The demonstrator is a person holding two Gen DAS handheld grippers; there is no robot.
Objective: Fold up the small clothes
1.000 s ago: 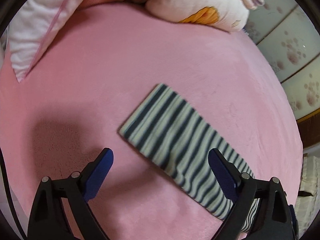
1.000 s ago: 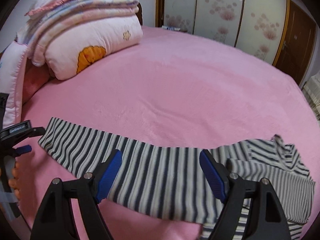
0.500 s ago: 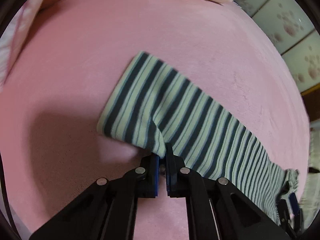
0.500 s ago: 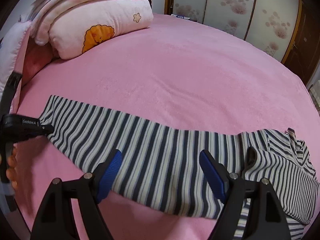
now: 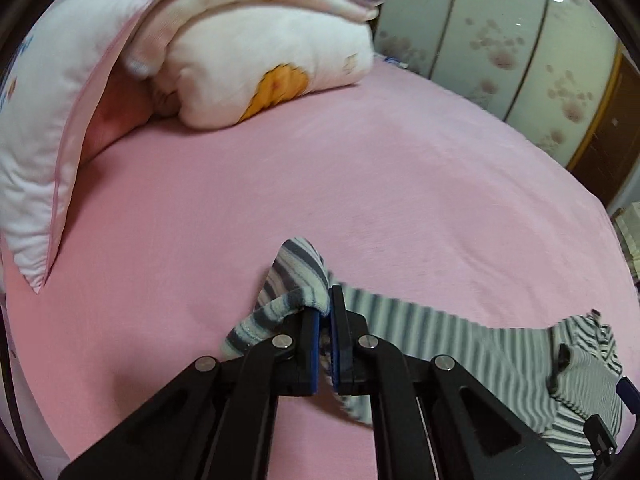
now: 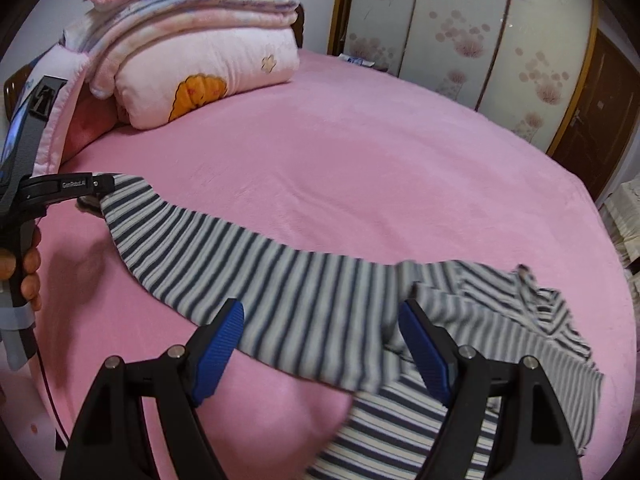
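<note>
A dark-and-white striped top lies on the pink bed (image 6: 360, 152), its body (image 6: 520, 332) bunched at the right and one long sleeve (image 6: 280, 276) stretched out to the left. My left gripper (image 5: 325, 310) is shut on the sleeve's cuff (image 5: 298, 276), which hangs lifted off the bed. In the right wrist view the left gripper (image 6: 105, 185) pinches that sleeve end at the far left, with a hand (image 6: 28, 272) on its handle. My right gripper (image 6: 320, 312) hovers open over the sleeve near the shoulder, nothing between its blue pads (image 6: 224, 332).
A stack of folded pink quilts (image 6: 208, 52) and a white pillow (image 5: 36, 132) sit at the head of the bed. Flowered wardrobe doors (image 6: 460, 24) and a brown door (image 6: 592, 96) stand behind the bed's far edge.
The left gripper shut on the sleeve's cuff and raised it off the bed, rolling as it went. The right gripper stayed open and shifted a little along the sleeve.
</note>
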